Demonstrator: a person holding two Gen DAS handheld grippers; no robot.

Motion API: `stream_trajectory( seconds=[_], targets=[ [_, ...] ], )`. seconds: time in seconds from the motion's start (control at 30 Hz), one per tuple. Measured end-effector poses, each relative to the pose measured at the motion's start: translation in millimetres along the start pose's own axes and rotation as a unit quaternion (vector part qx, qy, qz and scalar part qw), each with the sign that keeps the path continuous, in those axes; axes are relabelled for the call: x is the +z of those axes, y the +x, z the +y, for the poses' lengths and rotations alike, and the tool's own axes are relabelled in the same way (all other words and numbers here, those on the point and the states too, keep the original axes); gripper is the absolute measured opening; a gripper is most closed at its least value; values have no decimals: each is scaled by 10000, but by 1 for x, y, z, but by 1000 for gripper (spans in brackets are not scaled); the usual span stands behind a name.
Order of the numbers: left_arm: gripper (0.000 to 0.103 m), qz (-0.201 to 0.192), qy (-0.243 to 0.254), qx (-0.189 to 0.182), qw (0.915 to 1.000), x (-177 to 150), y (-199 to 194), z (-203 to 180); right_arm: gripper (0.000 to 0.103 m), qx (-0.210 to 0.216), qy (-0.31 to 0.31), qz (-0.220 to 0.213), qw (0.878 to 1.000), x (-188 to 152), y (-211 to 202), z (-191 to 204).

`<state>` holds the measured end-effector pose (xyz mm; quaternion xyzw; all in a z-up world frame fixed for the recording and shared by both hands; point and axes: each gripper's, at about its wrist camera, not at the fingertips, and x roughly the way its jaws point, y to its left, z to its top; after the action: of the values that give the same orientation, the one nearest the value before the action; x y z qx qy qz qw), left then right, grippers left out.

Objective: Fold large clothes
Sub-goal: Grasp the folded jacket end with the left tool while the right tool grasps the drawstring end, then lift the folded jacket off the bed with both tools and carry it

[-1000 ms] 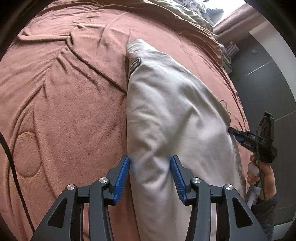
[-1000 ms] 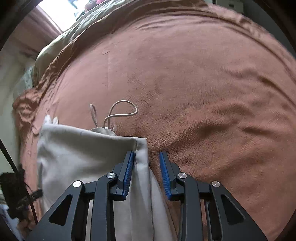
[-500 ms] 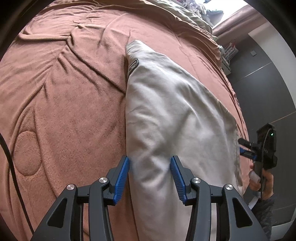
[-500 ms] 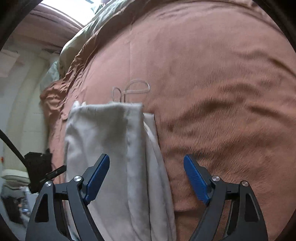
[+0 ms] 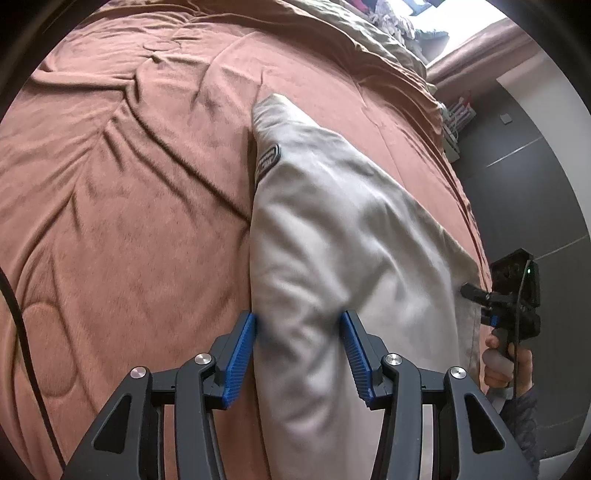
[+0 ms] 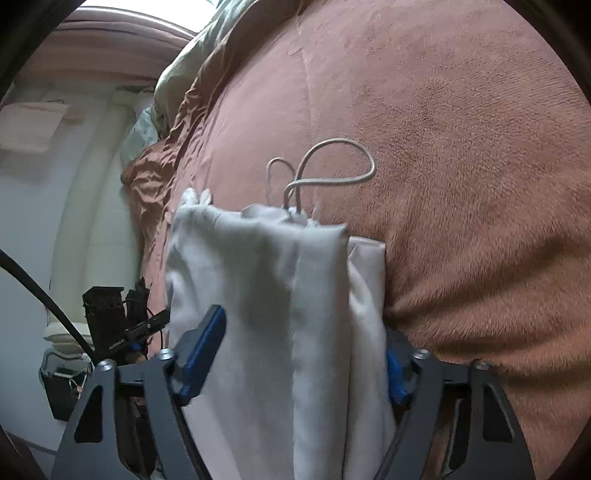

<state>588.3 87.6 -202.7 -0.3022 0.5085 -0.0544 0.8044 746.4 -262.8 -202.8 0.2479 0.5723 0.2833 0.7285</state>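
A pale grey folded garment (image 5: 332,236) lies on a brown bedspread (image 5: 129,221); a dark oval label (image 5: 269,159) sits near its far end. My left gripper (image 5: 299,350) is open, its blue pads either side of the garment's near edge. In the right wrist view the same garment (image 6: 280,295) runs between the open fingers of my right gripper (image 6: 295,354), and its drawstring (image 6: 332,166) loops on the bedspread (image 6: 461,184) beyond. The right gripper also shows at the right of the left wrist view (image 5: 476,295), at the garment's side edge.
An olive quilt (image 5: 369,29) is bunched at the head of the bed. A dark wall (image 5: 528,177) stands beyond the bed's right side. The other gripper (image 6: 147,325) shows at the left of the right wrist view, and a white wall (image 6: 55,221) lies behind it.
My right gripper opened from a narrow gap on the garment's edge to wide open and moved so the garment lies between its fingers. My left gripper stayed put.
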Motion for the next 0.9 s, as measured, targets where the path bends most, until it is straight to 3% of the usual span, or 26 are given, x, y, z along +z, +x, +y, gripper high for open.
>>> stream_trajectory(
  seconds=[0.13,0.47,0.5,0.63,0.77,0.9],
  targets=[
    [51,-49,-3,55,10000,9,5,1,43,22,-75,76,9999,-4,-2,6],
    [51,-86,-202,49,9997,20,15,7,42,-211,-28,241,9995,5,6,15],
    [49,-101,-215,48,9997,20,14,8,40,-274,-90,188,9994,4,6,19],
    [29,-186,-133,53,9997,21,8,-1,15,-334,-237,30,9992,-10,-6,37],
    [19,-359,35,70,9993,17,-8,-11,10,-461,-454,-193,9977,-27,-19,64],
    [17,-600,180,-53,9980,12,-38,-24,8,-459,-603,-483,9960,-52,-39,90]
  ],
)
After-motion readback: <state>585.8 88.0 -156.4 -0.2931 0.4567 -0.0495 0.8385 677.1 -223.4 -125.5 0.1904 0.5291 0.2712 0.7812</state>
